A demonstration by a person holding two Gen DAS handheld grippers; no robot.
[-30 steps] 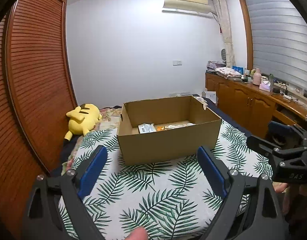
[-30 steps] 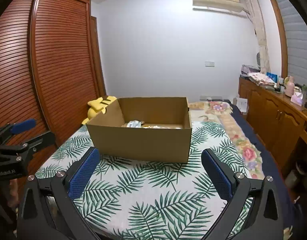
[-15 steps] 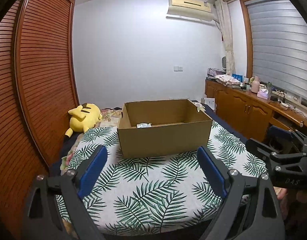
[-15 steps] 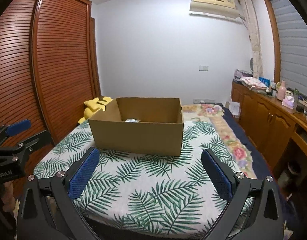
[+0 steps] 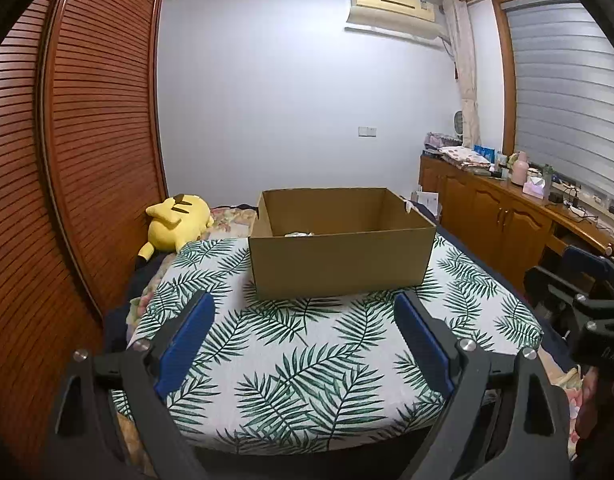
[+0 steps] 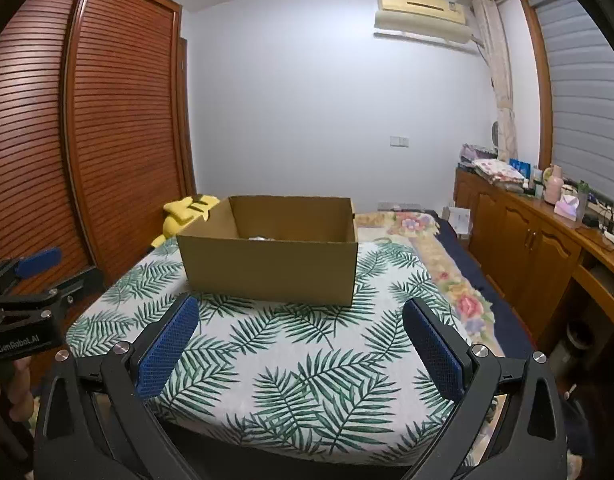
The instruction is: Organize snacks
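Note:
An open cardboard box [image 5: 341,260] stands on the leaf-print bed cover [image 5: 307,360]; it also shows in the right wrist view [image 6: 269,268]. Only the top of a pale snack packet [image 5: 299,234] shows over its near wall; in the right wrist view the packet [image 6: 261,237] barely shows. My left gripper [image 5: 305,320] is open and empty, held back near the bed's front edge. My right gripper [image 6: 301,324] is open and empty, also short of the box. Each gripper shows at the side of the other's view.
A yellow plush toy [image 5: 177,224] lies at the bed's far left by the slatted wooden wardrobe [image 5: 67,160]. A wooden sideboard [image 5: 499,216] with clutter runs along the right wall. A floral blanket [image 6: 439,264] covers the bed's right side.
Both grippers have pulled back and lowered away from the box, so less of its inside shows. Both stay open and empty.

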